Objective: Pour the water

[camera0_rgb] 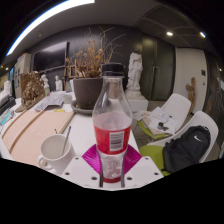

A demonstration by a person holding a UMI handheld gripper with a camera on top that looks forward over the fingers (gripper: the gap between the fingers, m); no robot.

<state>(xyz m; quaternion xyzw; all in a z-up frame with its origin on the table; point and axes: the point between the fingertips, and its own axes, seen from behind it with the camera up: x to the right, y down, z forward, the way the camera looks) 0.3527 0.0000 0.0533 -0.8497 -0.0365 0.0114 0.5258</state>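
A clear plastic bottle [112, 125] with a red label and a black cap stands upright between my fingers, held above the white table [85, 128]. My gripper [111, 160] is shut on the bottle's lower part, with the magenta pads [93, 158] pressing on both sides. Water fills the bottle's bottom section. A white mug [55, 153] with something thin leaning in it sits on the table just left of the fingers.
A potted dry plant [88, 85] stands behind the bottle. A black bag [187, 148] rests on a white chair at the right, by a green folder [155, 155]. A white statue [134, 70] stands further back. A wooden board [30, 135] lies at the left.
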